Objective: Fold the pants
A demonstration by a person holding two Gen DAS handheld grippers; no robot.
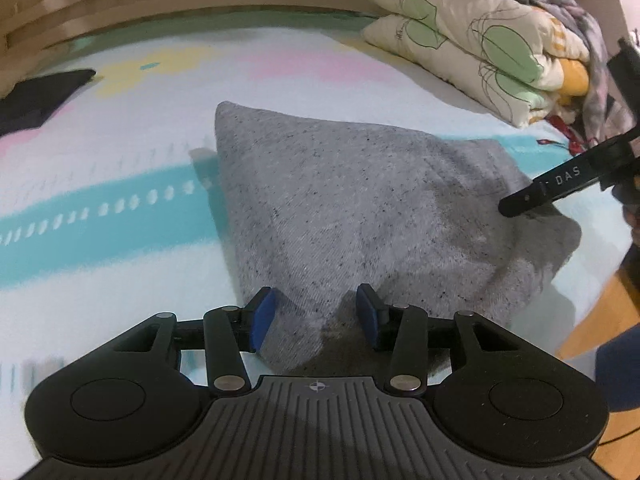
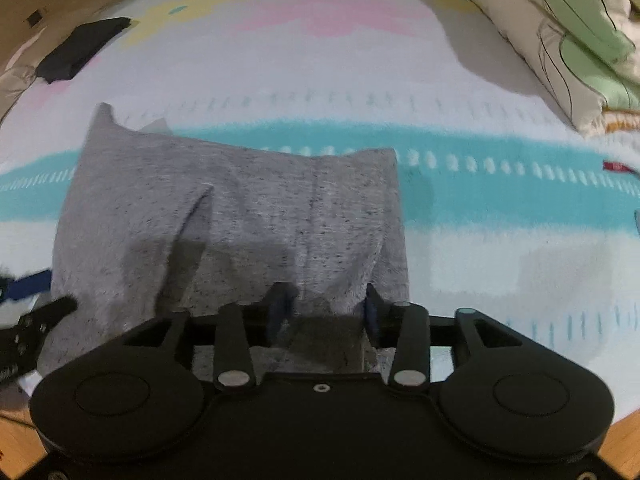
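Observation:
The grey speckled pants (image 1: 360, 208) lie folded in a compact bundle on the bed; they also show in the right wrist view (image 2: 240, 220). My left gripper (image 1: 316, 318) is open, its blue pads on either side of the bundle's near corner. My right gripper (image 2: 326, 308) is open, its jaws straddling the near right edge of the bundle. One right finger (image 1: 552, 188) rests over the bundle's right side in the left wrist view. The left gripper's fingers (image 2: 44, 312) show at the bundle's left edge.
The bed sheet (image 1: 120, 208) is white with teal, pink and yellow bands. A folded quilt (image 1: 472, 40) with clothes on top lies at the back right. A dark folded garment (image 2: 80, 50) lies at the far left. The wooden floor (image 1: 600, 312) shows past the bed's right edge.

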